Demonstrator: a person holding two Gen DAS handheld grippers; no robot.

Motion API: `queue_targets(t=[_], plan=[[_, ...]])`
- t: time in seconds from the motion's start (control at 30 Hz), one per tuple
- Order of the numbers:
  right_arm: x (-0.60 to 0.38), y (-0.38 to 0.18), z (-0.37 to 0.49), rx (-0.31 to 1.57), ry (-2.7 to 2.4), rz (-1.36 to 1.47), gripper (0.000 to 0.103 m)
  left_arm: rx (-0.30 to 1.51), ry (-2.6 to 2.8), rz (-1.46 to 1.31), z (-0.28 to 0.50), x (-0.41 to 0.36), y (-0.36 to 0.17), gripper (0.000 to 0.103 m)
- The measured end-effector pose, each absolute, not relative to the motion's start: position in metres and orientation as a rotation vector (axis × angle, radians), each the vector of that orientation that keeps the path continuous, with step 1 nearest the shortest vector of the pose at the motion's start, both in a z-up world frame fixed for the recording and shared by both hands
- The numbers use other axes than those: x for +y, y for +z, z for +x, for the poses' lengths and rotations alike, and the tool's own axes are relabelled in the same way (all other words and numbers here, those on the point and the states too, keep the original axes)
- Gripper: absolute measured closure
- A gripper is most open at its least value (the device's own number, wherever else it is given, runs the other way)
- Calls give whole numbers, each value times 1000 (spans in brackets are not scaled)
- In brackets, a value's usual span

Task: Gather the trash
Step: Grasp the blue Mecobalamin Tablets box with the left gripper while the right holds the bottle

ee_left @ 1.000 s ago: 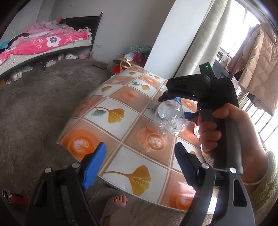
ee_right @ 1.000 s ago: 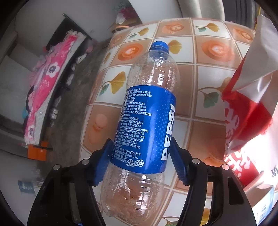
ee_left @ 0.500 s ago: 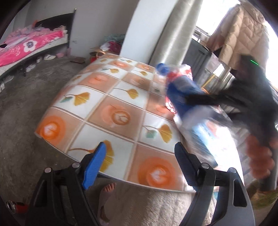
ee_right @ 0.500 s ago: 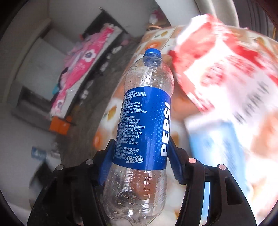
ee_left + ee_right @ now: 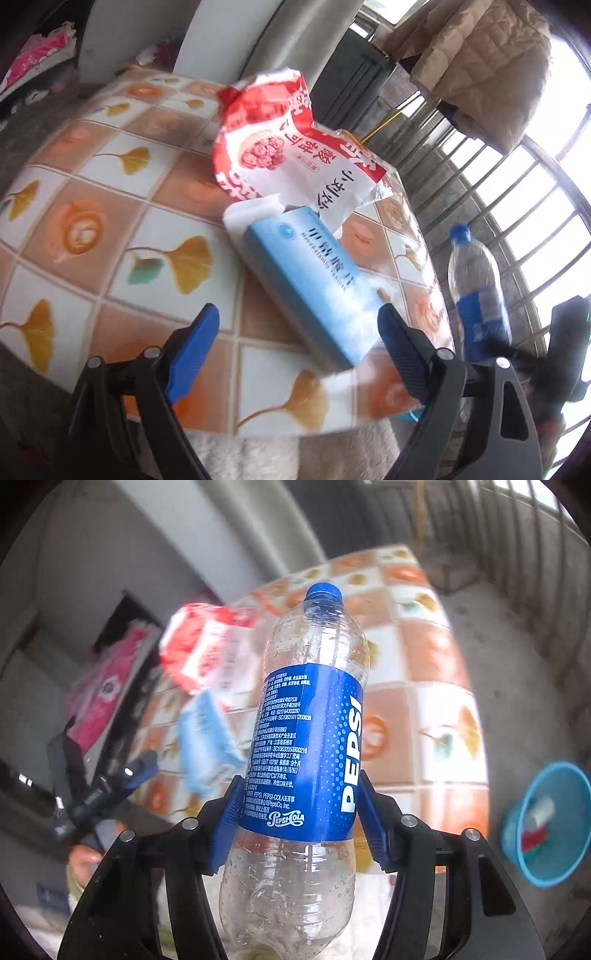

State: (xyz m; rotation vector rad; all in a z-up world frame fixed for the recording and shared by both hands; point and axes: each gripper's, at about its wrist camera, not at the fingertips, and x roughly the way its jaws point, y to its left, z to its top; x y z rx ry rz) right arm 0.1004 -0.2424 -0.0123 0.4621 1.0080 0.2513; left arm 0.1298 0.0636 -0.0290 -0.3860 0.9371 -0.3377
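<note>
Right gripper clamped on an empty plastic bottle, blue pads pressing either side of the blue label at mid-body. Bottle held in the air off the edge of the surface, cap pointing away from the camera, base towards the handle. In the left view the same bottle shows at far right, beyond the surface rim.

Handling, as a judgement: empty, so very light; thin clear walls that will dent under a hard squeeze; smooth and a bit slick on the bare plastic. The labelled waist is the sensible place to hold, as now. No fragility worth noting. Cap is on, so trapped air should give it some stiffness.

Blue bin on the floor at lower right of the right view, already holding some scraps, well apart from the bottle. Likely drop point, though that is a guess.

Left gripper spread wide, holding nothing. It hovers over the near edge of the surface. A light-blue box lies flat on the surface, its near end reaching in between the left fingers, touching neither as far as the motion blur allows. A torn red-and-white snack bag lies behind it, overlapping the box's far end. Both look light; bag limp and crinkly, box stiff cardboard, best taken across its narrow width.
</note>
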Motion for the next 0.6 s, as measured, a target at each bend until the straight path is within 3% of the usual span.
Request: queue_targets(t=[0.3, 0.6], plan=[[-212, -50, 108, 1132, 416, 518, 47, 986, -210, -318, 167, 23, -34, 11], [-164, -52, 82, 1220, 698, 545, 47, 976, -150, -166, 175, 12, -36, 10]])
